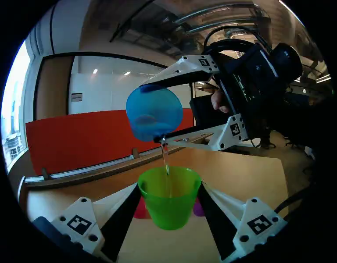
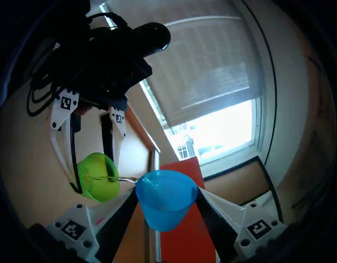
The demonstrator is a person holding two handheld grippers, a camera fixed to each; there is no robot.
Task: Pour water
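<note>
water (image 1: 165,160): a thin stream drops from the lip of the blue cup into the green cup and lands just inside its far rim.
blue cup (image 1: 153,113): right above the green cup and tipped steeply, mouth turned down towards it. the two cups are apart, and only the stream joins them.
green cup (image 1: 170,201): upright below the blue cup, and as far as you can tell held clear of the desk. how full it is cannot be made out.
handling: both cups look like thin, smooth plastic, so judge them light, a little springy and slippery when wet. take hold across the side wall below the rim, as you do now, and squeeze only enough to stop a slide. expect the green cup to grow heavier as it fills.
right tongs (image 2: 166,197): clenched on the blue cup, one finger pressing each side of its wall.
left tongs (image 1: 170,193): grasping the green cup the same way, a finger on each side.
hand (image 1: 219,101): above and beyond the green cup, behind the right tongs.
desk (image 1: 238,175): a wooden top beneath and beyond the green cup.
red panel (image 1: 80,136): past the desk, behind the green cup.
risk: the stream is close to the green cup's rim, so a small drift could spill it.
</note>
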